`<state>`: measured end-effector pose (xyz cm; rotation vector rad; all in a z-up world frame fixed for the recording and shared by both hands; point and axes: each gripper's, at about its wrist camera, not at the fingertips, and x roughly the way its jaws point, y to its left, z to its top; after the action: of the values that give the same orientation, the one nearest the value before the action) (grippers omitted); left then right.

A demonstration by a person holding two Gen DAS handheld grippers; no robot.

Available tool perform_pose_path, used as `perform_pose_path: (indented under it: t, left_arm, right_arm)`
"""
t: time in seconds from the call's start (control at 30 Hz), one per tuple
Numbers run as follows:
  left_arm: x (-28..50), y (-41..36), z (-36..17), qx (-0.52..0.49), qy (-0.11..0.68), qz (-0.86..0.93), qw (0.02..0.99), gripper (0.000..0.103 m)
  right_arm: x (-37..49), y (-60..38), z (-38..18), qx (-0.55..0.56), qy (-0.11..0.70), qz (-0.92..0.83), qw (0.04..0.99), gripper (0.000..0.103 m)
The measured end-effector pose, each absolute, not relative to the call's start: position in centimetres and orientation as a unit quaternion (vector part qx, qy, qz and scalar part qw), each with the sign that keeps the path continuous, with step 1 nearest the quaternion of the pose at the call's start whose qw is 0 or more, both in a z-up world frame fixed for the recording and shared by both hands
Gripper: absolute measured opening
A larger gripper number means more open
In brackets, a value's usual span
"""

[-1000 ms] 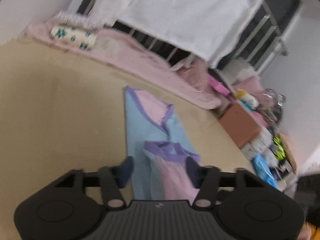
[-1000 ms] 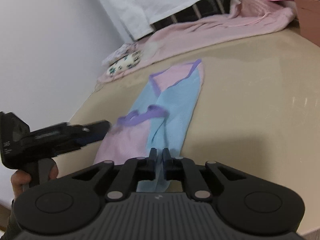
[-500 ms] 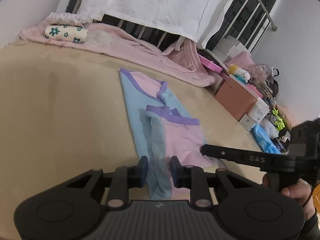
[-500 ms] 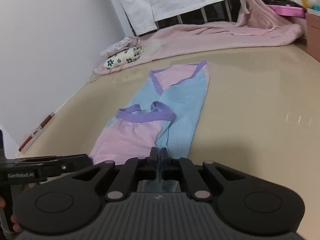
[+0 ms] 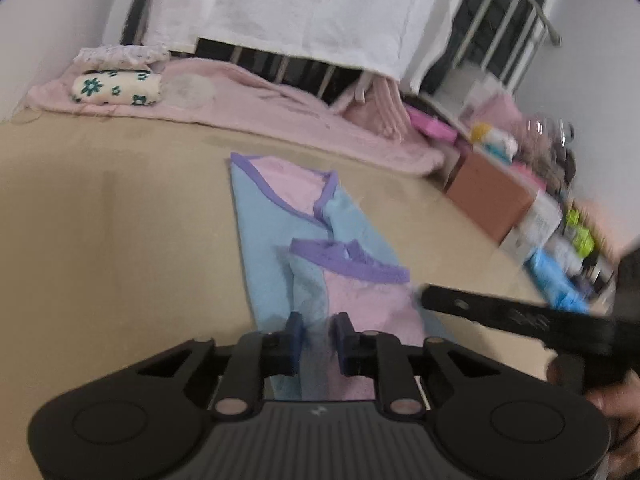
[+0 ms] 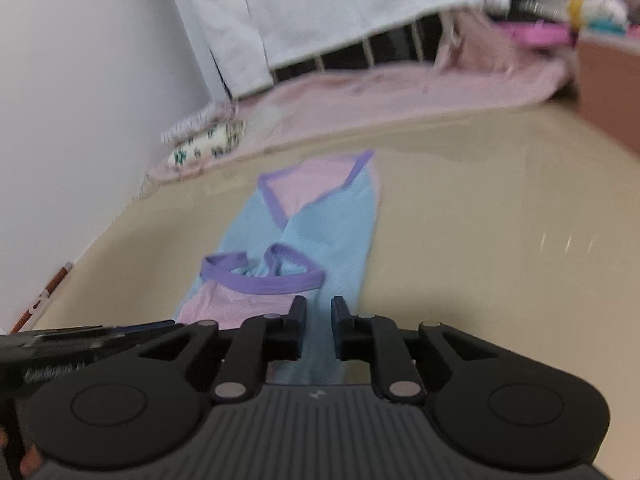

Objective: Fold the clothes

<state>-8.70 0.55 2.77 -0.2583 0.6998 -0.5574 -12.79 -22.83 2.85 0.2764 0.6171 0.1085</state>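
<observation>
A light blue and pink garment with purple trim (image 5: 304, 240) lies lengthwise on the beige table (image 5: 120, 240), its near part folded back over itself. It also shows in the right wrist view (image 6: 320, 220). My left gripper (image 5: 318, 334) is slightly open, fingers straddling the garment's near left edge. My right gripper (image 6: 319, 316) is slightly open over the garment's near right edge, cloth between the fingers but not pinched. The right gripper's body (image 5: 520, 320) reaches in from the right in the left wrist view.
A pink blanket (image 5: 260, 116) lies along the table's far side with a folded floral cloth (image 5: 116, 88) on it. White sheets hang on a metal rail (image 5: 320, 12) behind. A brown box (image 5: 492, 196) and clutter stand at the right. A white wall (image 6: 80, 80) is at the left.
The right gripper was shut on the garment's near edge and has opened slightly. The left gripper's fingers stay a little apart over the near edge. Both views have shifted and blurred with motion.
</observation>
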Motion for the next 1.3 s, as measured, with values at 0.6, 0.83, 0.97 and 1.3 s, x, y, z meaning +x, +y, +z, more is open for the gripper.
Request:
perform_pose_path:
  t: [0.6, 0.83, 0.97, 1.3]
  left_arm:
    - [-9.9, -0.4, 2.1, 0.021, 0.324, -0.382, 0.865, 0.04]
    - [-11.0, 1.3, 3.1, 0.023, 0.3, -0.399, 0.866, 0.044]
    - [-14.0, 2.3, 4.1, 0.049, 0.238, -0.444, 0.863, 0.069]
    - [-18.5, -1.8, 2.3, 0.216, 0.123, -0.449, 0.858, 0.069]
  right_arm:
    - [-17.1, -18.3, 3.5, -0.226, 0.239, 0.357, 0.875, 0.061]
    - [-16.1, -18.4, 2.4, -0.239, 0.276, 0.379, 0.851, 0.036]
    - [-14.6, -19.5, 2.3, -0.199, 0.297, 0.383, 0.852, 0.016]
    - [-16.2, -22.6, 4.3, -0.083, 0.319, 0.441, 0.835, 0.013]
